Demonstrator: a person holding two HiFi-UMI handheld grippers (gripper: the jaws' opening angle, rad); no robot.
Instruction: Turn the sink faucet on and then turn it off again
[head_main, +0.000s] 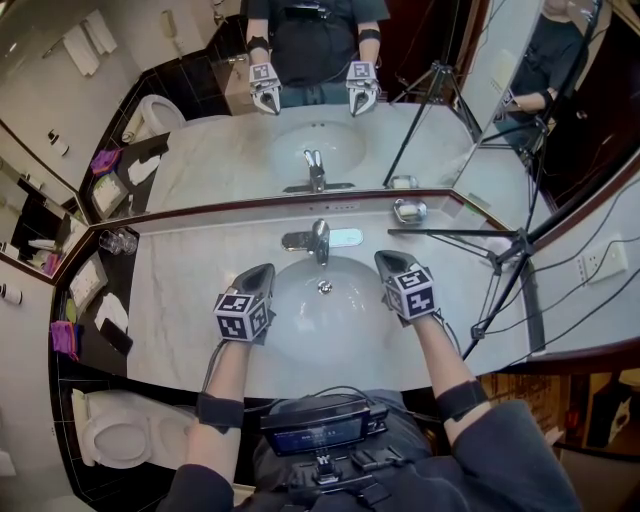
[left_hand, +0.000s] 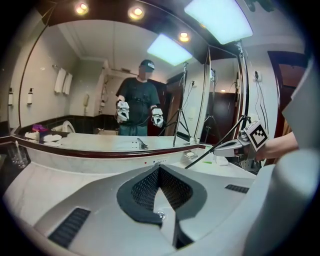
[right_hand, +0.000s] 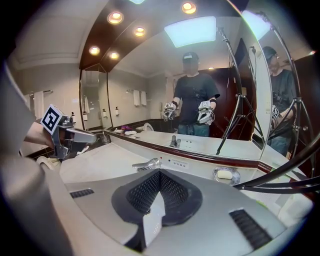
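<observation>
The chrome faucet (head_main: 318, 240) stands behind the white oval sink basin (head_main: 300, 335), its lever pointing left; no water shows. My left gripper (head_main: 265, 270) hovers over the basin's left rim, shut and empty, tip a little short of the faucet. The right gripper (head_main: 383, 260) hangs over the right rim, also shut with nothing in it. In the right gripper view the faucet (right_hand: 146, 163) lies just beyond the closed jaw tips (right_hand: 160, 172), and the left gripper (right_hand: 75, 135) shows at the left. The left gripper view has its shut jaws (left_hand: 159, 168) covering the faucet; the drain (left_hand: 160, 215) shows through a slit.
A soap dish (head_main: 409, 210) sits on the marble counter (head_main: 190, 280) right of the faucet, a glass (head_main: 118, 241) at its far left. A black tripod (head_main: 500, 262) leans over the counter's right end. A large mirror (head_main: 200, 150) rises behind; a toilet (head_main: 120, 430) stands lower left.
</observation>
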